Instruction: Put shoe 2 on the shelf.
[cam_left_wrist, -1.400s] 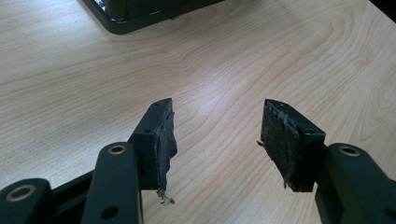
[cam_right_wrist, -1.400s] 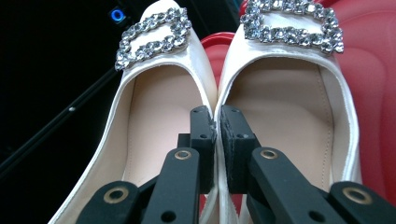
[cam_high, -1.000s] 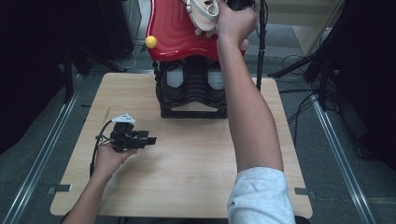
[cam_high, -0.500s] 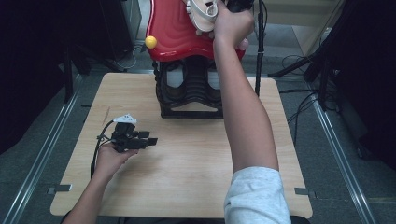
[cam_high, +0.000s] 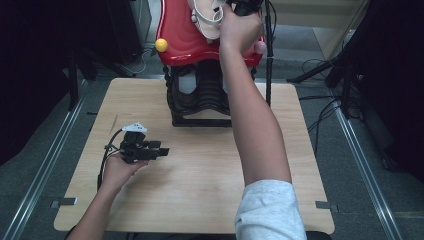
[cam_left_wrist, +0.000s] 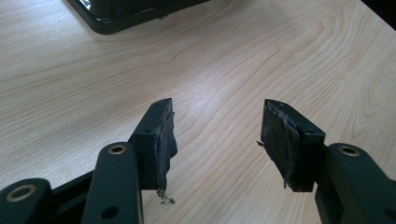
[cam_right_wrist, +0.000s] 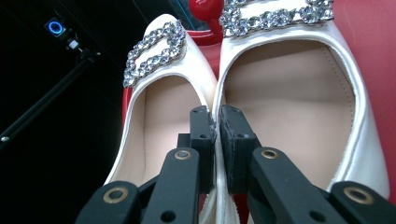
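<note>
White satin shoes (cam_right_wrist: 289, 116) pinched by inner edges in right tongs (cam_right_wrist: 217, 116), up on red stand (cam_high: 185, 40) behind bench (cam_high: 210, 165). Left tongs (cam_left_wrist: 217, 135) spread, idle over bare wood. Next, probably: lifting pair clear without dropping either.

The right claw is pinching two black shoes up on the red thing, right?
Not quite: the shoes are white, with sparkly buckles, not black. The right gripper view shows the right claw pinching their touching inner edges up on the red thing.
</note>
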